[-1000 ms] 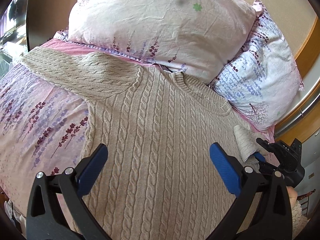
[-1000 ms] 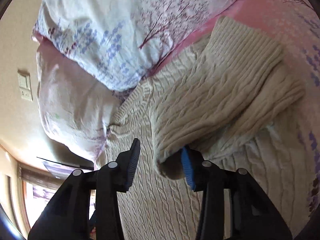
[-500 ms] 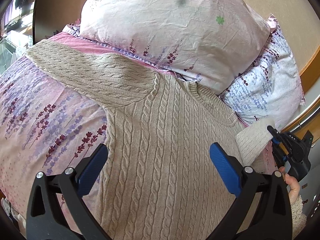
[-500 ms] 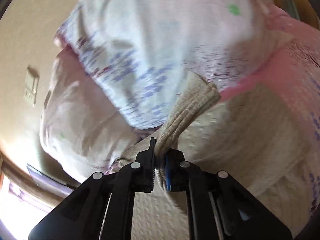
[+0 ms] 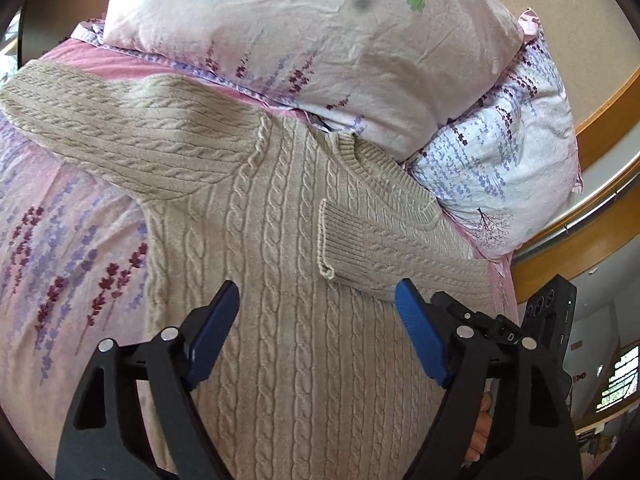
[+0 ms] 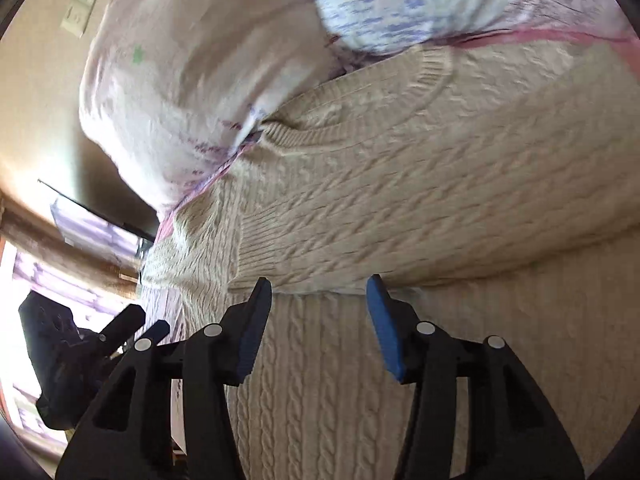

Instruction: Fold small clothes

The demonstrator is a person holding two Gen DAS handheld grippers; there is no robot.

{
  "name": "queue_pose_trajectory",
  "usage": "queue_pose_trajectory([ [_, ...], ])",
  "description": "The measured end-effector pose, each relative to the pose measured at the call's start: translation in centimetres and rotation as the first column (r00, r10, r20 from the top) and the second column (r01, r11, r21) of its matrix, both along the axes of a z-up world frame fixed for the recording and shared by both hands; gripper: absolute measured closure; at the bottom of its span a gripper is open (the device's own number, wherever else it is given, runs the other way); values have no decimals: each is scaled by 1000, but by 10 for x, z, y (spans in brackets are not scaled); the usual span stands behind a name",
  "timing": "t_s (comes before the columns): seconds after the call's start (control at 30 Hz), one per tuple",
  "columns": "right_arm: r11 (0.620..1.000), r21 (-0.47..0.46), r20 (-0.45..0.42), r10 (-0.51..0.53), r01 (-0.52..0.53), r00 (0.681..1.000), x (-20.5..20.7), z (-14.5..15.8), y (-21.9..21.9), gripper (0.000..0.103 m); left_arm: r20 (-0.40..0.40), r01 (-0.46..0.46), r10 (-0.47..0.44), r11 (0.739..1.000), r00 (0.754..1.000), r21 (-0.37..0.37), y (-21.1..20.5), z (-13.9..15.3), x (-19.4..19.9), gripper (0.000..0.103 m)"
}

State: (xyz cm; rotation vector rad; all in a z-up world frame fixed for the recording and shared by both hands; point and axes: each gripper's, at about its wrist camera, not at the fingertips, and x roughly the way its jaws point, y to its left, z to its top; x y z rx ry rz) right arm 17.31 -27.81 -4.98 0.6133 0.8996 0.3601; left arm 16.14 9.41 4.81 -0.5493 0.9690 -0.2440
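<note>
Beige cable-knit sweater (image 5: 288, 240) lay flat on the pink floral bed (image 5: 60, 248), its ribbed cuff (image 5: 340, 236) folded across the chest, collar seemingly touching the pillows (image 5: 320, 40); left gripper (image 5: 316, 332) and right gripper (image 6: 320, 320) hovered with fingers spread.

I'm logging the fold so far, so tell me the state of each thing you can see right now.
sweater: flat on the bed, face up
right sleeve: folded across the chest, cuff released
left sleeve: spread out sideways, unfolded
left tool: open, empty
right tool: open, empty
pillows: stacked at the sweater's collar
</note>
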Motion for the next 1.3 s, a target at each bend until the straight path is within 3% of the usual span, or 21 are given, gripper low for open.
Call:
queue_pose_trajectory([
  [0.1,965,116,-44,-230,234,972,-11,-9,-69,51,-56,40,-41,999,998,-30,-14,-14,25,35],
  [0.17,906,199,-103,-361,375,927,-13,-20,-112,51,-102,53,-59,997,993,-58,-23,-24,41,40],
  [0.23,840,296,-143,-432,454,891,-16,-30,-143,54,-137,58,-69,995,988,-84,-29,-33,54,44],
  [0.3,801,335,-165,-469,496,868,-17,-31,-163,57,-162,58,-71,995,984,-86,-34,-40,65,48],
  [0.37,793,329,-149,-493,513,857,-14,-28,-170,58,-172,52,-66,995,983,-81,-37,-43,76,52],
  [0.47,791,315,-138,-507,524,850,-7,-31,-171,71,-177,42,-53,997,983,-67,-40,-44,92,66],
  [0.57,784,318,-147,-514,533,845,-10,-32,-176,91,-194,42,-54,997,980,-69,-43,-48,112,92],
  [0.6,784,322,-135,-517,531,845,-13,-31,-177,92,-197,52,-64,996,978,-67,-45,-47,119,98],
  [0.7,803,310,-75,-512,509,855,-21,-20,-171,93,-109,79,-83,996,991,-41,-46,-26,129,98],
  [0.8,829,260,-70,-495,495,866,-22,-22,-162,94,-31,97,-96,994,995,57,-43,-10,135,98],
  [0.93,843,178,-123,-494,508,861,-20,-34,-150,93,-113,94,-81,989,990,117,-37,-33,147,97],
  [1.07,870,23,-92,-488,492,868,-24,-13,-136,81,-104,59,-51,996,993,73,-18,-34,131,86],
  [1.13,863,-69,-25,-503,500,864,-34,2,-128,69,-64,19,-18,1000,998,24,5,-24,115,68],
  [1.2,855,-156,62,-492,495,868,-42,16,-116,57,-23,-50,50,999,998,-2,36,-15,94,59],
  [1.3,872,-255,134,-396,418,908,-32,28,-91,51,-17,-209,209,978,978,-21,99,-11,64,56],
])
